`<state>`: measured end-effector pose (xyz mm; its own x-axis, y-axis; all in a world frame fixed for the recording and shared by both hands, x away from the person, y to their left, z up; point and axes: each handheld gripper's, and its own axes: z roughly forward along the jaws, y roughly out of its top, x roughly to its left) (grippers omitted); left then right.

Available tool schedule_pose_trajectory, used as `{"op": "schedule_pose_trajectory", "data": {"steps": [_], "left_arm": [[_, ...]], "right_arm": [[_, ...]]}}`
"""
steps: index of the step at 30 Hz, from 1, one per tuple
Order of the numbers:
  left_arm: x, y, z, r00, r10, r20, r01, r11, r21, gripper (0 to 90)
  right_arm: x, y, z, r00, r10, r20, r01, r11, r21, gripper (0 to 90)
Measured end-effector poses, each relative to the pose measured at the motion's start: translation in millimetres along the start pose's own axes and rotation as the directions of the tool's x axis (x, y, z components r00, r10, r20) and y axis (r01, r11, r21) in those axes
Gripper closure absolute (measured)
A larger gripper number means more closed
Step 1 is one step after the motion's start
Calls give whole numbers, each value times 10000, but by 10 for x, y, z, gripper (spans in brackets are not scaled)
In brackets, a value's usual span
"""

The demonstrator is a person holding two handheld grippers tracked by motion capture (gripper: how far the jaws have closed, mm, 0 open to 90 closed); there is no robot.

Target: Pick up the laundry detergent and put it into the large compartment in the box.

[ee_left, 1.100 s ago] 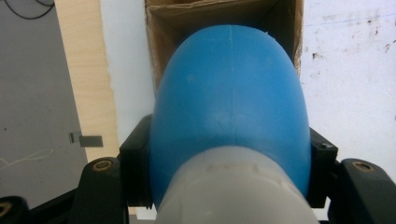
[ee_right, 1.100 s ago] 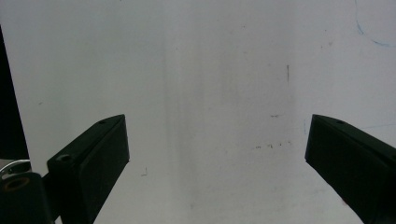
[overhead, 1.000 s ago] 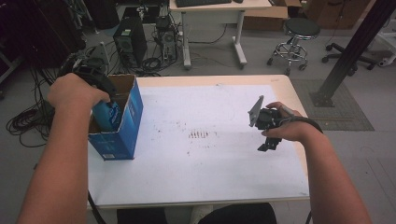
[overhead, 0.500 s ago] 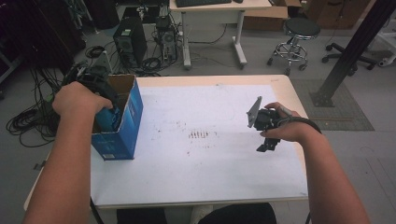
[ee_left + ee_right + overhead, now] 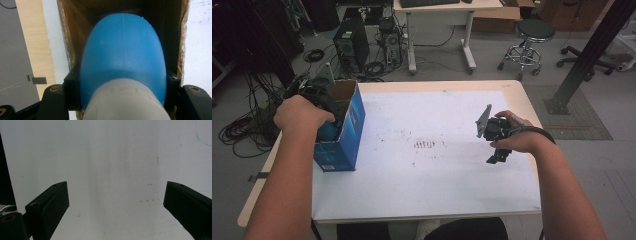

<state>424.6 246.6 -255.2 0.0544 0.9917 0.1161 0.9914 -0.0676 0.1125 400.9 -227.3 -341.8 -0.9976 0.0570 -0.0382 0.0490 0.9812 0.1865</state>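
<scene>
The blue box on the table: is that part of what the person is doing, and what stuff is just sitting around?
Part of the job:
blue cardboard box
blue and white object, gripped by the left gripper over the open box

Just lying about:
right gripper, open above the white table cover
stool
computer tower
floor cables

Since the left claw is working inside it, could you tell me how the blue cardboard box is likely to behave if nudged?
The blue cardboard box stands tall and narrow, so it may tip. Its open top and thin walls suggest it is light and would slide on the white table cover. The left claw grips a blue object inside.
</scene>
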Motion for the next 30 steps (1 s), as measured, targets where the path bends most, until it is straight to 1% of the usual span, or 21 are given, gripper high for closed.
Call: {"op": "schedule_pose_trajectory", "data": {"steps": [10,13,14,16,19,23,24,30], "left_arm": [[-30,-11,72,9998,135,-114,-134,9999,66,379],[-36,-18,123,9999,92,-60,-91,9999,69,378],[-40,-17,137,9999,126,-95,-125,9998,159,378],[-49,-19,150,9997,188,-140,-186,9997,167,379],[-46,-27,194,9998,145,-109,-143,9998,168,379],[-48,-41,280,9998,138,-105,-135,9996,259,379],[-48,-42,281,9998,127,-125,-126,9998,135,379],[-55,-44,286,9998,129,-152,-127,9999,100,379]], "right_arm": [[8,-3,14,10000,6,-16,-6,10000,-6,62],[10,-9,5,10000,2,-3,-2,10000,16,63],[13,-12,6,10000,21,10,-21,10000,-15,62],[19,-15,3,10000,5,12,-5,10000,-1,62],[25,-21,2,10000,-21,18,21,10000,2,62],[31,-51,-3,10000,-7,43,7,10000,22,62],[34,-56,-2,10000,33,39,-33,10000,26,62],[37,-86,15,10000,42,33,-42,10000,-16,63]]}}
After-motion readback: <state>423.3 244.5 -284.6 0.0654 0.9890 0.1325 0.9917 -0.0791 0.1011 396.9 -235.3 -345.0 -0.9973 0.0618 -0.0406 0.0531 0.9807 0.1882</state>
